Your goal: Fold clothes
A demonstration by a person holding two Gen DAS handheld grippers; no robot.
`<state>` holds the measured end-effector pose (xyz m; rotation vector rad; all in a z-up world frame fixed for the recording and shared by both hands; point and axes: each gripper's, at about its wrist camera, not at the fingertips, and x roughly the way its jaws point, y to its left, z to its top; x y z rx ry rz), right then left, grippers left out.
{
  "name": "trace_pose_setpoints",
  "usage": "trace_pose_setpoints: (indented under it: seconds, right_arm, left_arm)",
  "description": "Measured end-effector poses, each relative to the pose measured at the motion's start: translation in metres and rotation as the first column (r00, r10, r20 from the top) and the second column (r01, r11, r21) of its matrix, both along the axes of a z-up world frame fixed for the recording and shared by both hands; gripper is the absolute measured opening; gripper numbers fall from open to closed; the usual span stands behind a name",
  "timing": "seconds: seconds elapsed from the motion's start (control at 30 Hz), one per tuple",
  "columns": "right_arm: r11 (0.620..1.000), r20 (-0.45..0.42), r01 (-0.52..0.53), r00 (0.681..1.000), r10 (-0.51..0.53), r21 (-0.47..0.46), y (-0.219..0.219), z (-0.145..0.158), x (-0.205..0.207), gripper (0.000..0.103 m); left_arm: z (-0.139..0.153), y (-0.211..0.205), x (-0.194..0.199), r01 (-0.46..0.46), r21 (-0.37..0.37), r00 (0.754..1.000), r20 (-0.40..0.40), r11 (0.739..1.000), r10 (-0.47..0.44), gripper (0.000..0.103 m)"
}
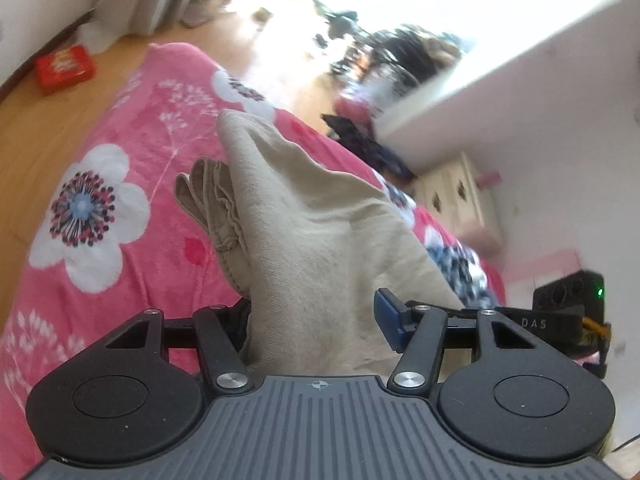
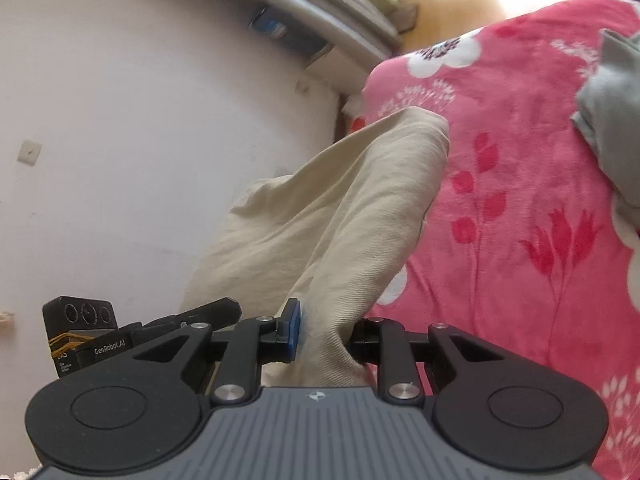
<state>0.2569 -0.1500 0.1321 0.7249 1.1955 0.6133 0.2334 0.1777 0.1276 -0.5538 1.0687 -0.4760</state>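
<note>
The beige cloth (image 1: 320, 216) hung up off the bed, held at two spots. The left gripper (image 1: 316, 320) had its fingers closed on one bunch of it, and the right gripper (image 2: 324, 332) had its fingers closed on another bunch. From there the cloth drooped down to the pink flower blanket (image 1: 120, 152), where its far end rested.

It looked soft, light and floppy, with lots of wrinkles, so it would likely sag and not keep a shape by itself. It did not look slippery or easy to break. A good place to hold it would be a corner or an edge, so it could be pulled flat.

The blanket looked fuzzy and soft, so the cloth might cling a little. A grey cloth (image 2: 612, 128) lay farther over on the bed. A red box (image 1: 64, 67) sat on the wooden floor (image 1: 36, 136), beside white walls.
</note>
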Motion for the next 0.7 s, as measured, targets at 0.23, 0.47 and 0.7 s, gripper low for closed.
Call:
trace_pose_setpoints:
  seconds: [0.23, 0.47, 0.7]
  right_arm:
    - [0.997, -0.046, -0.072, 0.996, 0.074, 0.036, -0.030, -0.020, 0.027, 0.024]
    - [0.998, -0.070, -0.057, 0.996, 0.058, 0.011, -0.020, -0.051, 0.048, 0.024]
    - [0.995, -0.001, 0.084, 0.996, -0.084, 0.057, 0.019, -0.128, 0.096, 0.024]
  left_arm:
    - [-0.005, -0.028, 0.015, -0.110, 0.025, 0.994, -0.025, 0.994, 0.111, 0.059]
    - [-0.041, -0.006, 0.042, -0.113, -0.010, 0.991, -0.068, 0.994, 0.112, 0.059]
    - [-0.104, 0.028, 0.128, -0.053, -0.004, 0.999, -0.007, 0.999, 0.053, 0.060]
